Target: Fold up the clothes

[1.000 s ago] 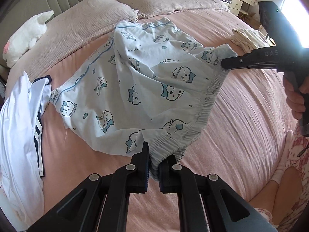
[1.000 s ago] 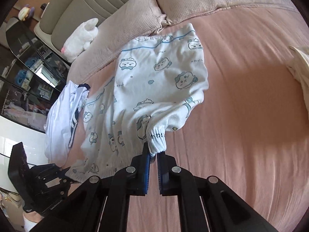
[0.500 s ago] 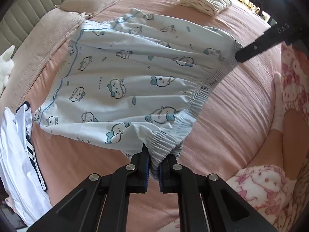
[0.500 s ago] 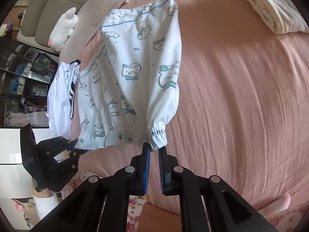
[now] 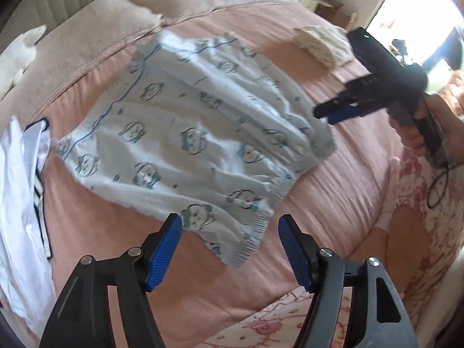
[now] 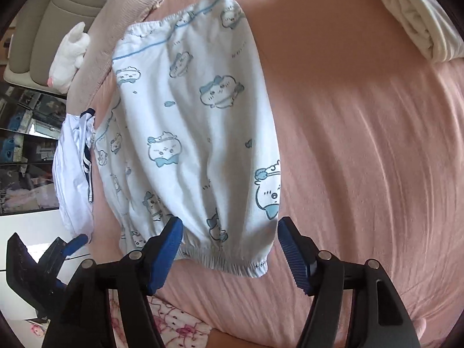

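Pink bed [image 6: 362,133], pillows along the head edge. Left gripper [image 5: 230,246] and right gripper [image 6: 230,248] both w/ jaws just opened wide, nothing pinched – a sec ago each was clamped on the elastic waistband. The printed shorts [image 6: 197,133] now lie released on the bed approx. mid-surface, waistband toward the foot edge, leg hems toward the pillows. So they're laid out flat-ish – prob. ready for the first fold. White garment [image 5: 20,191] at the left edge, folded cream item [image 6: 420,20] near the far right corner.
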Demonstrator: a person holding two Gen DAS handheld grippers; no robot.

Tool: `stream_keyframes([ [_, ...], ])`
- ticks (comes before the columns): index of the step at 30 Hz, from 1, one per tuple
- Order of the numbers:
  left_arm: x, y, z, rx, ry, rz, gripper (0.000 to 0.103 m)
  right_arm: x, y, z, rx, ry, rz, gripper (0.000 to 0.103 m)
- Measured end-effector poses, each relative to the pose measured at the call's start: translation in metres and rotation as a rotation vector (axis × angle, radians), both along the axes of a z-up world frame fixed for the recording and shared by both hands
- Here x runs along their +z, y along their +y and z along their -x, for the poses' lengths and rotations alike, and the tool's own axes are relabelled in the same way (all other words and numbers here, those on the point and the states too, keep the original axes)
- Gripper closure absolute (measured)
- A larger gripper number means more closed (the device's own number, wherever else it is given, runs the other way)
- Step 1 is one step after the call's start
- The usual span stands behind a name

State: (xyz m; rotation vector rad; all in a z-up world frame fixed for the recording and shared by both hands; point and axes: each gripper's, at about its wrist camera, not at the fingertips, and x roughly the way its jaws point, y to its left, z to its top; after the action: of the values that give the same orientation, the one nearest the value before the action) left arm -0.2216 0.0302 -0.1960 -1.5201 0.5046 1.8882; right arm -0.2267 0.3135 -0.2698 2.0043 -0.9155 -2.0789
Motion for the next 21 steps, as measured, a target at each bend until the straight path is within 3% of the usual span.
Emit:
stream_keyframes([
  [3,-0.022,-0.001,0.018,0.089,-0.040,0.052,0.068,-0.012,-0.003,-0.001,0.011,-0.020,-0.021,0.040],
  [4,-0.028,0.001,0.022,0.102,-0.046,0.058,0.071,-0.011,-0.001,-0.001,0.003,-0.011,-0.054,0.040],
  [7,-0.033,0.023,0.018,0.026,-0.039,0.027,0.071,0.007,0.007,0.003,-0.023,0.099,-0.165,0.040],
  [9,-0.044,0.040,0.015,-0.029,-0.043,0.071,0.071,0.016,-0.002,0.010,0.060,0.169,-0.231,0.040],
  [11,-0.064,0.044,0.014,-0.044,-0.082,0.163,0.071,0.007,-0.021,0.017,0.208,0.150,-0.321,0.040],
  [13,-0.085,0.046,0.013,-0.054,-0.126,0.260,0.071,-0.012,-0.036,0.017,0.339,0.068,-0.413,0.046],
  [14,-0.086,0.043,0.012,-0.056,-0.142,0.268,0.071,-0.010,-0.040,0.015,0.384,0.076,-0.443,0.047],
  [17,-0.078,0.024,0.011,-0.023,-0.189,0.263,0.071,-0.001,-0.043,0.011,0.447,0.093,-0.505,0.047],
  [19,-0.071,0.007,0.019,0.064,-0.224,0.193,0.071,0.007,-0.041,0.008,0.464,0.103,-0.537,0.047],
  [21,-0.066,-0.008,0.029,0.159,-0.251,0.131,0.071,0.009,-0.033,0.012,0.380,0.095,-0.394,0.046],
])
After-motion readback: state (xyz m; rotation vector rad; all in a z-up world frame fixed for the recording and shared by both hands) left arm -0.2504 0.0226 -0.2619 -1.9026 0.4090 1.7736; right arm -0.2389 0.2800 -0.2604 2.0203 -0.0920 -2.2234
